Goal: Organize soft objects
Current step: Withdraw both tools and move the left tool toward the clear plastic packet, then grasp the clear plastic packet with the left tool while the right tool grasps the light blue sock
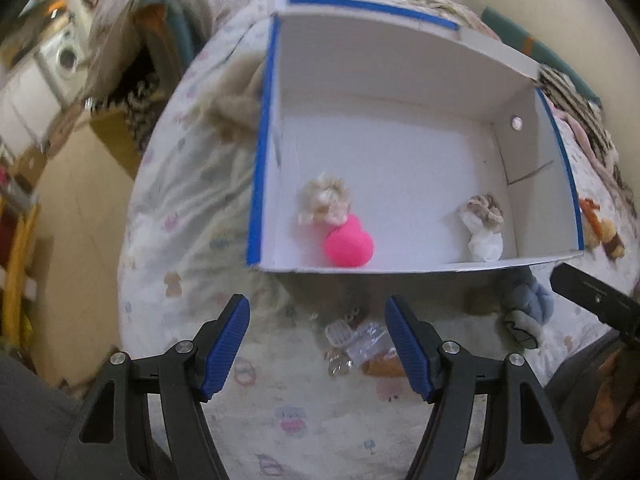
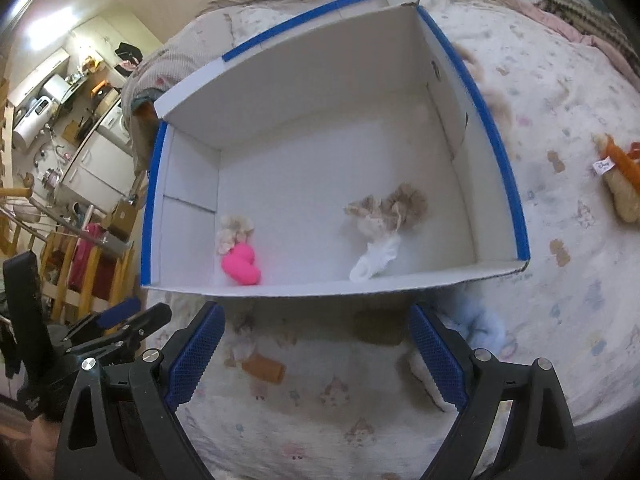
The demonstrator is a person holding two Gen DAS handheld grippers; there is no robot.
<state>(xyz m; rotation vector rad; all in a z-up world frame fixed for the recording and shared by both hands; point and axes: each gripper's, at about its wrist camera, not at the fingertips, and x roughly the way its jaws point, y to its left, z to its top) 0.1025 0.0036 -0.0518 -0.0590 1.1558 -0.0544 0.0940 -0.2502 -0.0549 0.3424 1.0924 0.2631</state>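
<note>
You have a matt white cardboard box [image 2: 320, 80] edged with smooth blue tape [image 2: 500, 140]. Inside, the pink sponge [image 2: 241, 266] looks matt and foamy, the white sock [image 2: 376, 262] soft knit. Your gripper pads [image 2: 196, 354] are ribbed blue rubber on matt black plastic.

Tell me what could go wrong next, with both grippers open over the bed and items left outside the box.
1. The blue plush lies against the box's near wall; reaching for it may nudge the box.
2. The clear plastic packet between the left gripper fingers could get grabbed instead of a soft toy.
</note>
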